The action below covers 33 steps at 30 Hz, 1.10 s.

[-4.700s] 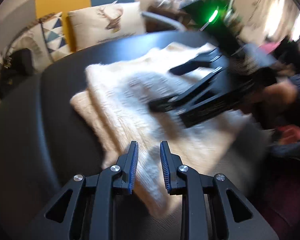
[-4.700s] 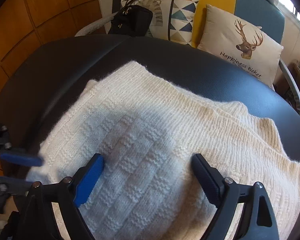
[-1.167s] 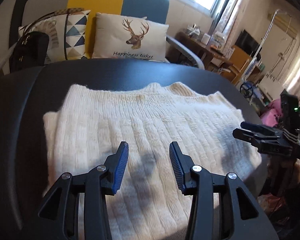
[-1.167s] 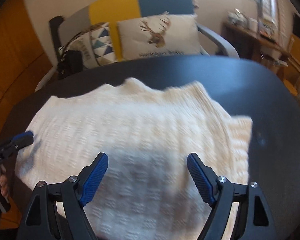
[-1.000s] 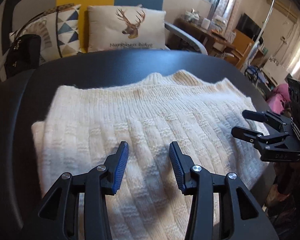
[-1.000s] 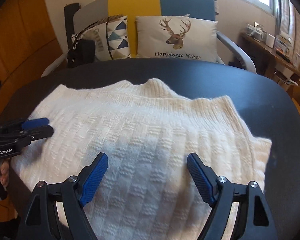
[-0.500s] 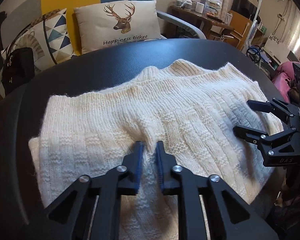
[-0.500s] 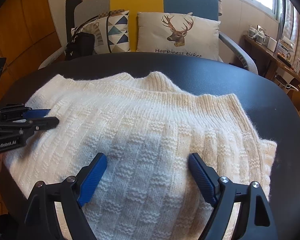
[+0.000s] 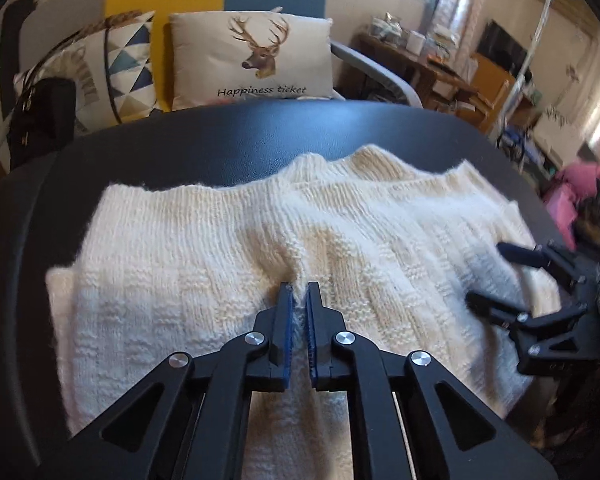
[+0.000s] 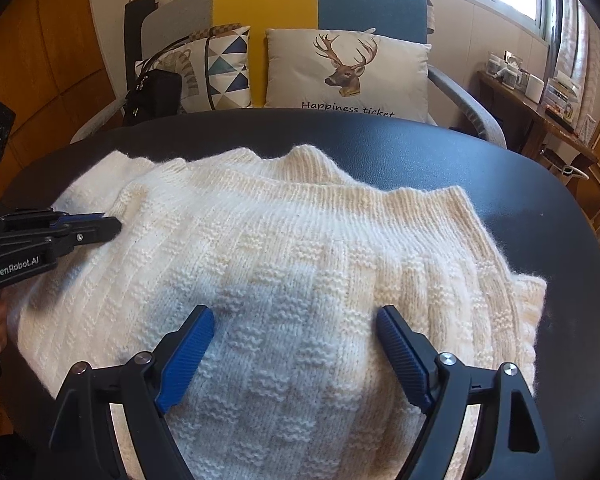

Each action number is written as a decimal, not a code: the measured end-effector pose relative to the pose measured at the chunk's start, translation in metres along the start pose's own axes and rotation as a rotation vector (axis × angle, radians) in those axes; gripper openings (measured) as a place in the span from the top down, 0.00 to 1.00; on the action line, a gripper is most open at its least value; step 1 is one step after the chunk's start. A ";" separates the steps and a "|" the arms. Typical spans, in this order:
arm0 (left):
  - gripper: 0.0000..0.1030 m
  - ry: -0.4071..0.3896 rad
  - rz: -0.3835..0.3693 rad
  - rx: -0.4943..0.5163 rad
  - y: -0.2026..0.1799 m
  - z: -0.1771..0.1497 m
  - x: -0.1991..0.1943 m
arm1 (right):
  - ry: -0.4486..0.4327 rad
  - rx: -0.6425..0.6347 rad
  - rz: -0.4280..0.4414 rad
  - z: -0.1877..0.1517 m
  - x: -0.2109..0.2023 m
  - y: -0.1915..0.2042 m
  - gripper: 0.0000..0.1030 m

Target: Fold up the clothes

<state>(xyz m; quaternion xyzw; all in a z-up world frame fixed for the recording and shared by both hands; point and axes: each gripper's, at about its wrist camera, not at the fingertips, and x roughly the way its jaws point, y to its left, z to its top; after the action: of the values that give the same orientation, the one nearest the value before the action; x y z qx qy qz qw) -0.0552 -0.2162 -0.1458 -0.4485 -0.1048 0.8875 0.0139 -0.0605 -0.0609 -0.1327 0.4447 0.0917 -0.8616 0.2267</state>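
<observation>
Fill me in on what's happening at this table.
A person with a handheld gripper in each hand is folding a cream knitted sweater that lies on a dark table. The left gripper has shut on a pinch of the knit, raising a small ridge in the fabric. The right gripper hangs over the sweater nearer the right side with its jaws wide open, holding nothing. Behind the table, a deer cushion rests on a chair.
</observation>
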 end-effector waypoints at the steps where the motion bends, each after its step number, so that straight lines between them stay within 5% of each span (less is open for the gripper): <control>1: 0.92 0.000 -0.001 -0.001 0.001 0.000 -0.001 | 0.001 -0.001 0.000 0.001 -0.001 0.000 0.17; 8: 0.86 0.038 0.010 0.030 0.000 0.004 0.002 | -0.044 -0.058 0.084 0.014 -0.001 0.018 0.17; 11: 0.79 0.004 -0.013 0.009 0.003 0.006 -0.013 | 0.028 -0.117 -0.017 0.012 0.025 0.023 0.19; 18: 0.79 -0.091 -0.060 -0.009 0.020 0.016 -0.037 | 0.009 -0.066 -0.033 0.014 0.018 0.015 0.19; 25: 0.76 0.017 0.082 0.043 0.032 0.021 0.009 | 0.007 -0.093 -0.051 0.026 0.032 0.014 0.20; 33: 0.76 -0.062 -0.044 -0.051 0.048 0.023 -0.015 | 0.005 -0.027 -0.007 0.033 0.029 -0.001 0.16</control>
<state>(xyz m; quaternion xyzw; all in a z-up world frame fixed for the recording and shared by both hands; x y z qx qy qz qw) -0.0615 -0.2687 -0.1301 -0.4186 -0.1375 0.8975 0.0187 -0.0996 -0.0809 -0.1362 0.4435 0.1056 -0.8599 0.2296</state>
